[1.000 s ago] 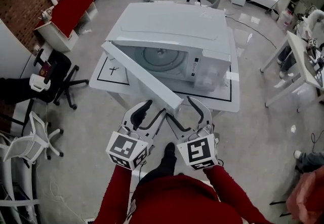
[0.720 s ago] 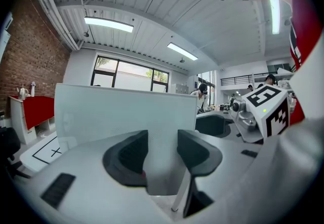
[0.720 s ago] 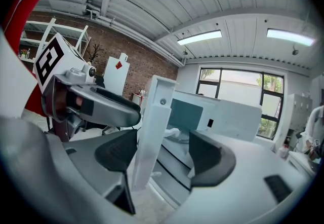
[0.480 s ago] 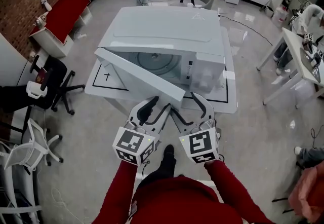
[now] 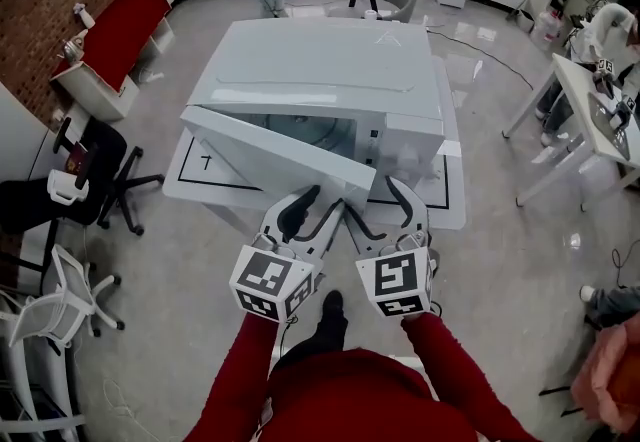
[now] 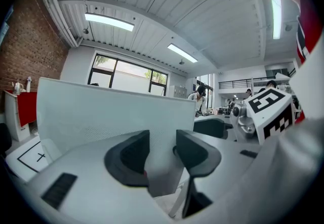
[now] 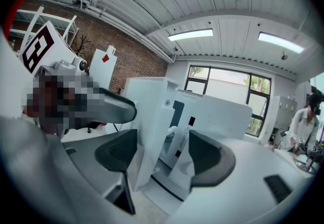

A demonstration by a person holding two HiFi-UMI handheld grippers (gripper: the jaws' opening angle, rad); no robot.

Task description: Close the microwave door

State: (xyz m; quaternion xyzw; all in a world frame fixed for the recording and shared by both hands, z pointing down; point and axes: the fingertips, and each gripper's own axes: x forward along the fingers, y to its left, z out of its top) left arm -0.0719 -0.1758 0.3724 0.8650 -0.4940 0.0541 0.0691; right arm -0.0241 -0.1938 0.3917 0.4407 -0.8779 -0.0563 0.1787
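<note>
Ajar microwave door [image 5: 275,155] sits just ahead of both: left gripper [image 6: 161,152], jaws just narrowed, seemingly empty; right gripper [image 7: 162,154] spread.

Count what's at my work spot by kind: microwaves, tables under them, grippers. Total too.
White box-shaped microwave, door ajar: 1
White low table with black outline: 1
Hand-held two-jaw grippers: 2 (left gripper, jaws just closed slightly, door's edge between them unpinched; right gripper)
Total: 4

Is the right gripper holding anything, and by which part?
Nothing held: the right gripper has its jaws apart around the free edge of the microwave door, not pressing it.
</note>
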